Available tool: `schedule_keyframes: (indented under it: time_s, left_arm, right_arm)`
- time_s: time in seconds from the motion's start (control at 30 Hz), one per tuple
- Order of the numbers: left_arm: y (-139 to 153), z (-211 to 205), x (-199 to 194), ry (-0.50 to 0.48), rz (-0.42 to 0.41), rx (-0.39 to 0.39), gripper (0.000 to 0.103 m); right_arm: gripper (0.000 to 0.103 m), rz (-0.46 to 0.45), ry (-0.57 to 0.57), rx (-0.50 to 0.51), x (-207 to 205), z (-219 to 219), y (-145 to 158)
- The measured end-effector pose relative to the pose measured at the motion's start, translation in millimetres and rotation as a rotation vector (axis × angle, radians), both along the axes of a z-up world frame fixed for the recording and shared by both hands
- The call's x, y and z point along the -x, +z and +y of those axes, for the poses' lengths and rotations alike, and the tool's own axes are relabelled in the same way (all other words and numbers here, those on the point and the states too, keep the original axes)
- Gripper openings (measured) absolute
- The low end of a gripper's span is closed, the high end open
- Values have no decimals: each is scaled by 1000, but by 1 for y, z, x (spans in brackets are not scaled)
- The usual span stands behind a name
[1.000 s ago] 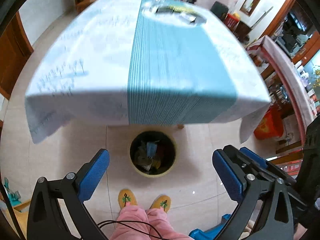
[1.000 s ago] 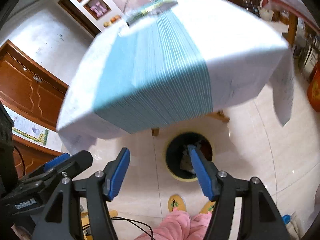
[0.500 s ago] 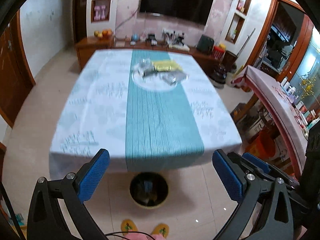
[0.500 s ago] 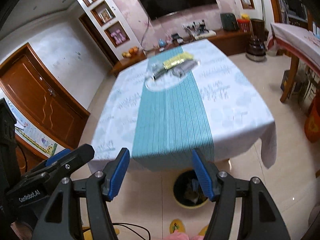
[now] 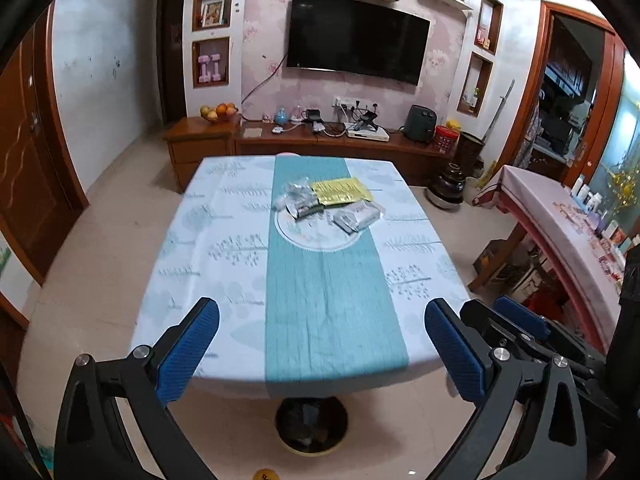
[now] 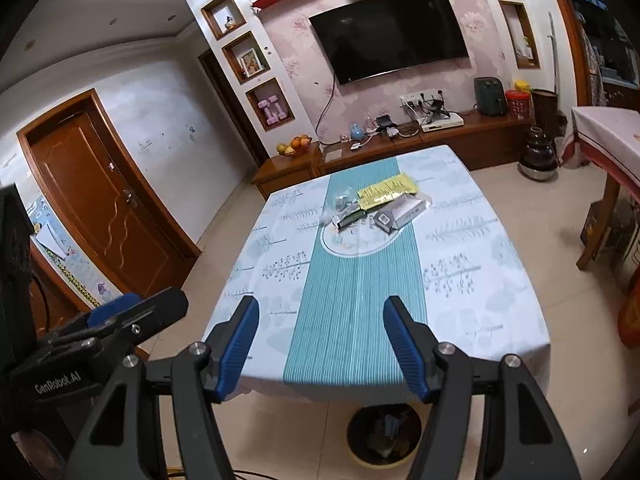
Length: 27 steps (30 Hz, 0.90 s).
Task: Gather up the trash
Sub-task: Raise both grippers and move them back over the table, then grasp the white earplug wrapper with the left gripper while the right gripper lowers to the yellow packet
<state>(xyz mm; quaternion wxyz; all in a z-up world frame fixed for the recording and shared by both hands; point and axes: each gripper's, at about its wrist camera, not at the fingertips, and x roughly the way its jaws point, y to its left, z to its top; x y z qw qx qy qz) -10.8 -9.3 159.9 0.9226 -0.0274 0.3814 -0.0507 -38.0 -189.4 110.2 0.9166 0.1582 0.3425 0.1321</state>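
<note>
A heap of trash point(image 5: 326, 200) point(image 6: 376, 206) lies at the far middle of the table: a yellow packet point(image 5: 341, 191) point(image 6: 387, 191), clear plastic wrap point(image 5: 297, 191), and grey and white wrappers point(image 5: 356, 216) point(image 6: 400, 210). A round bin point(image 5: 311, 426) point(image 6: 384, 434) with a yellow rim stands on the floor under the table's near edge, with scraps inside. My left gripper point(image 5: 322, 344) is open and empty, well short of the trash. My right gripper point(image 6: 322, 344) is open and empty too, over the near edge.
The table point(image 5: 224, 264) point(image 6: 472, 280) wears a white cloth with a teal runner. Behind it stands a low wooden cabinet point(image 5: 336, 146) under a wall TV point(image 5: 356, 38). A second table point(image 5: 560, 224) is at the right, a wooden door point(image 6: 104, 204) at the left.
Both grippers have risen and tilted up: the view went from the bin and the person's feet below the table edge to the whole tabletop and far wall. Both stayed open.
</note>
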Motion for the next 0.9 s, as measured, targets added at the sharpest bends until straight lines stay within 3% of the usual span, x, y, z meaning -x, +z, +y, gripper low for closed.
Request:
schedule_keyframes:
  time_s: [0.17,0.4,0.53,0.67,0.9]
  left_arm:
    - [-2,3,-30,-17,29,-56,102]
    - [-19,23,-102,-87,74,-21,101]
    - [-37,32,-171,-192,132,7,96]
    - [-61,36,-247,-292,195,-6,87]
    - [-116,44,-363,-410,322,35,73]
  right_arm:
    - [65,17,3,-10,-21,2,-1]
    - [65,69,-49,1,-67,7,-14]
    - [65,102,-108,9,-112,10,-28]
    - [65,161,-199,-59,-162,11,-47]
    - [64,273,-296,-92,-260,31,-96]
